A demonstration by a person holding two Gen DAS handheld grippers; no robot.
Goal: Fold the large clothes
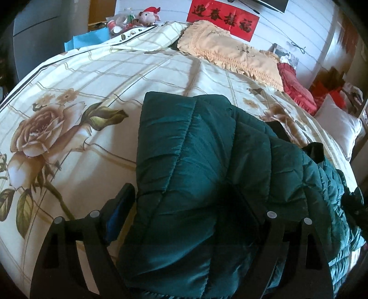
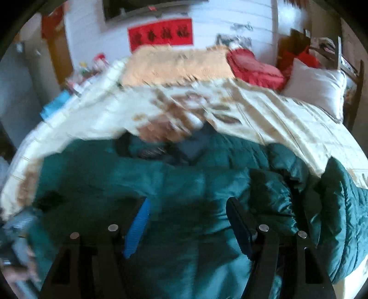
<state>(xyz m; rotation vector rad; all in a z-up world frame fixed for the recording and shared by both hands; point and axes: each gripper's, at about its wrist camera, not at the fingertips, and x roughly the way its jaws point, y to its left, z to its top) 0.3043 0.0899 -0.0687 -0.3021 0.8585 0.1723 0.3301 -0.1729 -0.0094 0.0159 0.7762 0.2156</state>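
Observation:
A dark green quilted puffer jacket [image 1: 207, 165] lies on the floral bedspread [image 1: 92, 87], partly folded, with a sleeve panel laid over its body. My left gripper [image 1: 186, 211] is open, its jaws wide apart astride the jacket's near edge; the right finger is sunk in dark folds. In the right wrist view, which is motion-blurred, the same jacket [image 2: 184, 184] fills the lower half. My right gripper [image 2: 186, 220] is open just above the jacket, with a blue pad [image 2: 136, 232] on its left finger. The other hand and gripper [image 2: 161, 135] show blurred at the jacket's far edge.
A peach pillow [image 1: 230, 50], a red cushion [image 1: 296, 89] and a white pillow [image 1: 338, 128] lie along the head of the bed. A red banner [image 1: 223, 18] hangs on the wall. A pig plush [image 1: 149, 16] and clutter sit beside the far left corner.

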